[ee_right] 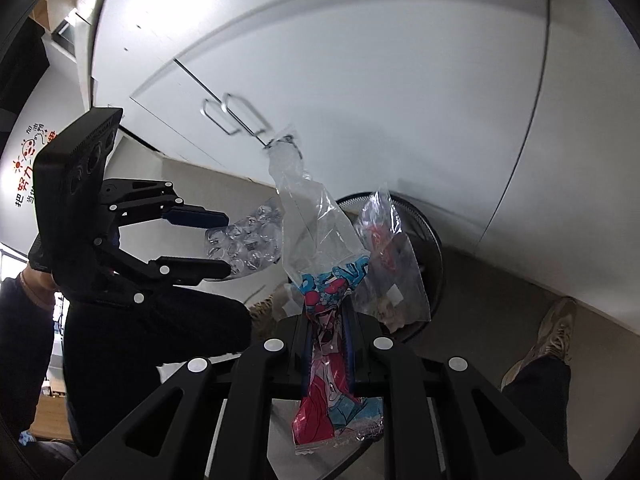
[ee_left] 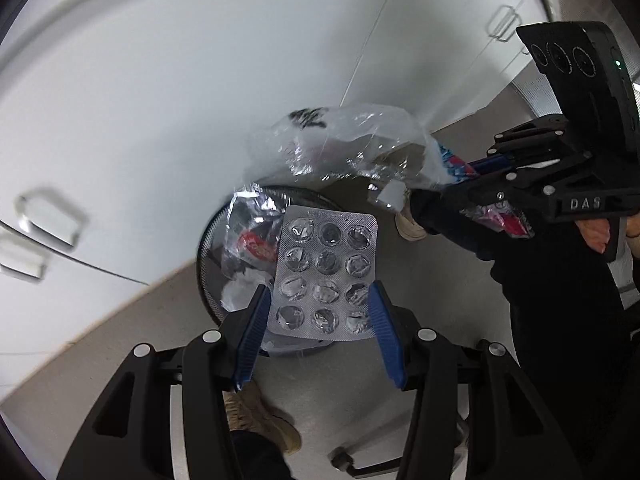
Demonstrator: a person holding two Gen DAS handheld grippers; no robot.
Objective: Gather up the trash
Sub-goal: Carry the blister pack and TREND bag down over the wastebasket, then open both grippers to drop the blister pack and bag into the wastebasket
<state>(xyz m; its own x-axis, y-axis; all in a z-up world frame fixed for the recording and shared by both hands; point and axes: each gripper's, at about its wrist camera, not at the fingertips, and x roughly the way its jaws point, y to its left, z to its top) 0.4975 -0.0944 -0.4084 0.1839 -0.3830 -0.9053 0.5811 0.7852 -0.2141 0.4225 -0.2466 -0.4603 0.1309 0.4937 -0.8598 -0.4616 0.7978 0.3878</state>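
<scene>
— What do you see from the left wrist, starting at the left of the frame?

— White cabinet doors (ee_left: 160, 120) fill the upper left, with metal handles (ee_left: 48, 216) at the far left. Low in the middle, my left gripper (ee_left: 318, 320) has its blue pads clamped on the two side edges of an emptied silver blister pack (ee_left: 326, 276), which stands up between them. Behind the pack sits the black mesh bin (ee_left: 206, 252), with clear wrappers and white paper inside. At the right, my right gripper (ee_left: 452, 174) reaches in from the edge.

— And its jaws?

— Nearly together, pinching a clear plastic wrapper (ee_left: 352, 148) with red and blue print; the clear end hangs over the bin, above centre.

— Now the right wrist view?

— At the left, the left gripper (ee_right: 228, 242) carries the blister pack (ee_right: 244, 236). In the middle, the wrapper (ee_right: 316, 240) rises from my right gripper (ee_right: 328, 320) at the bottom. The bin (ee_right: 434, 248) lies right of centre, near the white cabinet doors (ee_right: 360, 80). A tan shoe (ee_right: 554, 332) stands on the grey floor (ee_right: 500, 280), lower right.
</scene>
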